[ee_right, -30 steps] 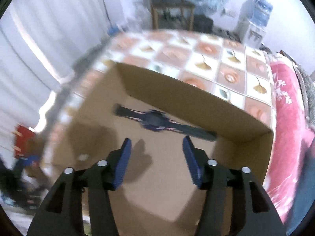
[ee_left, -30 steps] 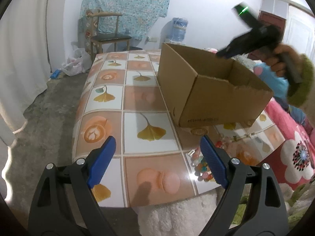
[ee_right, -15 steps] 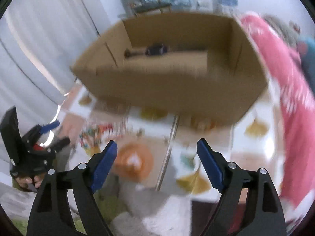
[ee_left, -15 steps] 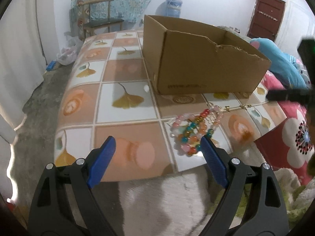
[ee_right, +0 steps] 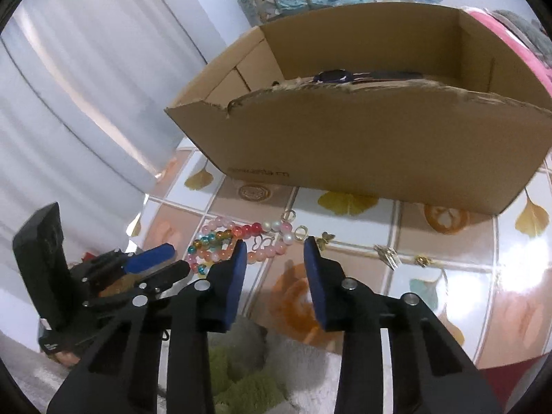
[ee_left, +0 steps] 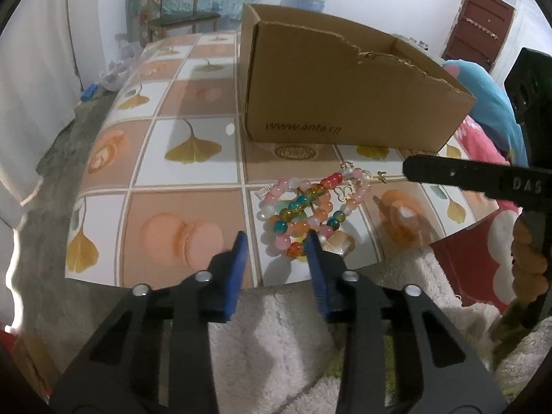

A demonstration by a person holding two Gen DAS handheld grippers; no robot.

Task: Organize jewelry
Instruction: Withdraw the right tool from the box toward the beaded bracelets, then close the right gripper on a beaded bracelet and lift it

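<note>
Tiled tabletop (ee_left: 193,203) with ginkgo-leaf and orange prints, white wall and a wooden chair (ee_left: 176,17) at the far end; an open cardboard box (ee_left: 345,103) stands on it holding a dark wristwatch (ee_right: 333,76) against its far wall. Near the table's front edge, just in front of the box, lies a heap of coloured bead bracelets (ee_left: 307,207), with small gold earrings (ee_right: 388,253) scattered to its right. Left gripper (ee_left: 276,245) and right gripper (ee_right: 276,250) both tilt down over the near edge, jaws just narrowed to a small gap with nothing between them, left one's right fingertip at the heap's near edge.
</note>
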